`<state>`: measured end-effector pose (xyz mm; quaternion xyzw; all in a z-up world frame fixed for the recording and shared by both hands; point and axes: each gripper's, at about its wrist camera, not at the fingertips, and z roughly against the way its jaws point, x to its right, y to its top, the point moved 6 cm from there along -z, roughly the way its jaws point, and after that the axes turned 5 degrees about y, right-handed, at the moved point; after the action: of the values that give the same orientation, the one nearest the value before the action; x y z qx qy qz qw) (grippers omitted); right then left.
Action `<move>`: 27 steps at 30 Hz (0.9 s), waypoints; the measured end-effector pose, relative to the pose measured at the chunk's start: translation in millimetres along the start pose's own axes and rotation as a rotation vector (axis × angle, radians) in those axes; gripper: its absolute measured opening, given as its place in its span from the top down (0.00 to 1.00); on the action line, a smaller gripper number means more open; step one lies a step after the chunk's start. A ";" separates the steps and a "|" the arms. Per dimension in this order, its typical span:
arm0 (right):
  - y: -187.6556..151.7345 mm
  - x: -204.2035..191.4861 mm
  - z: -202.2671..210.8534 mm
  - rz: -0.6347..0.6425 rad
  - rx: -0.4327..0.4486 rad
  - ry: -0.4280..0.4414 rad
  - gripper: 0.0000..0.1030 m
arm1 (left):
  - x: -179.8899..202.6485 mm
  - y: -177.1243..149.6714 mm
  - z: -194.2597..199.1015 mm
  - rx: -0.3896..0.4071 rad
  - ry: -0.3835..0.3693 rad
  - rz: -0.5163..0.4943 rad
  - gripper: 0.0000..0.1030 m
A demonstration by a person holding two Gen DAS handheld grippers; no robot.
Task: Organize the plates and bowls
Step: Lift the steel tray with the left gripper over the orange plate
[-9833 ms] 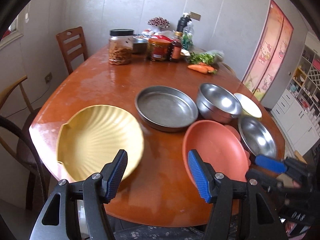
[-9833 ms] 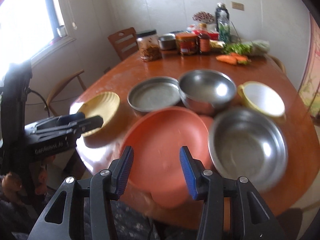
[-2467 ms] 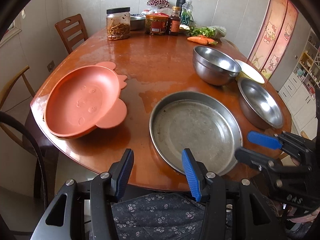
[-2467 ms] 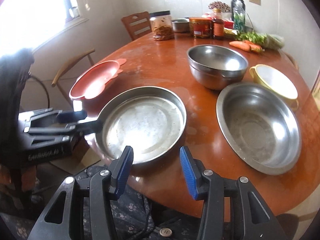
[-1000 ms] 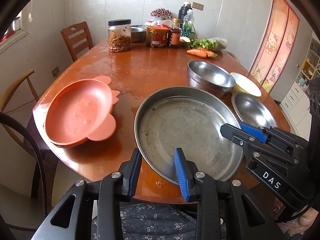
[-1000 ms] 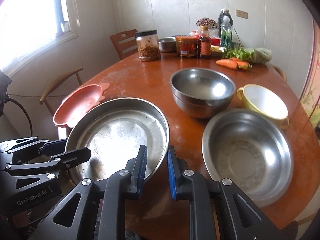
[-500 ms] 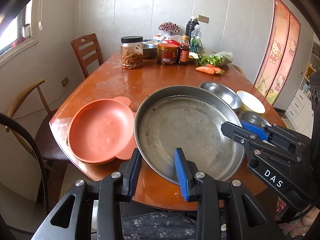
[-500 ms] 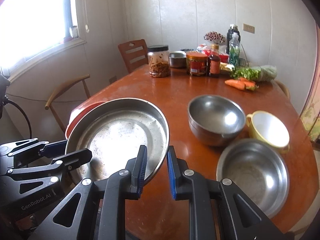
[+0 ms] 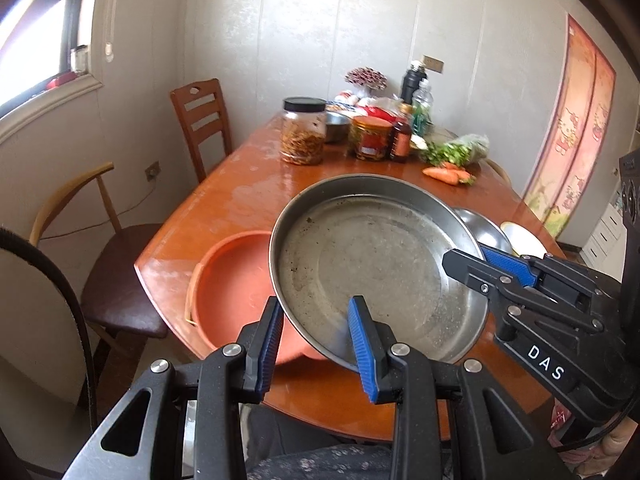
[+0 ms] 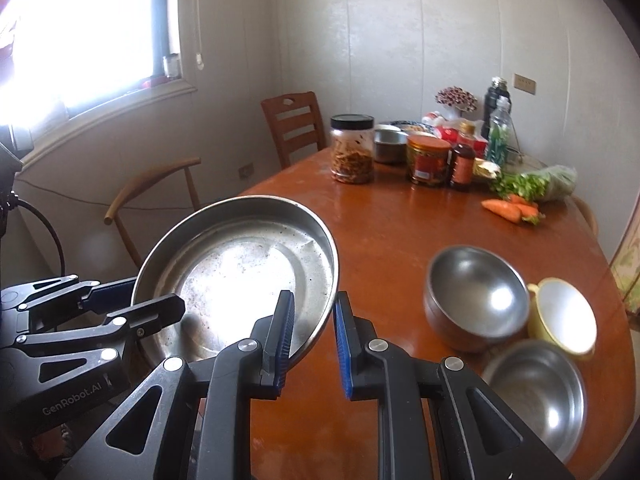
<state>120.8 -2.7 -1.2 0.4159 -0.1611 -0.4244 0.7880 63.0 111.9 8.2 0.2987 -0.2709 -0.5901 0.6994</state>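
Note:
A round steel plate is held in the air above the table's near left corner, tilted. My left gripper is shut on its near rim. My right gripper is shut on its right rim; the steel plate fills the left of the right wrist view. The right gripper also shows in the left wrist view. An orange plate lies on the table under the steel plate, with a yellow rim edge beneath it. A deep steel bowl, a shallow steel bowl and a yellow cup stand at the right.
Jars, bottles and a small pot crowd the table's far end, with carrots and greens beside them. Wooden chairs stand at the left side. A wall and window are behind.
Both grippers have lifted the steel plate higher and carried it left, so it now hangs over the orange plate. The bowls at the right stayed in place.

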 end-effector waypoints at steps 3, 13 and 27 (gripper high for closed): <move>13.5 -11.6 -9.2 0.029 0.008 0.011 0.80 | -14.0 6.5 0.3 0.011 0.020 0.017 0.67; 43.1 -44.8 -53.2 0.068 0.002 0.089 0.80 | -62.0 21.7 -9.9 0.017 0.085 0.074 0.67; 24.5 -48.3 -110.5 0.063 -0.109 0.134 0.79 | -83.0 5.6 -55.9 -0.080 0.109 0.100 0.67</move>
<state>172.6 100.6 -43.5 0.3946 -0.0979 -0.3789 0.8314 94.6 200.1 -27.6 0.2886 -0.2232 -0.5475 0.7531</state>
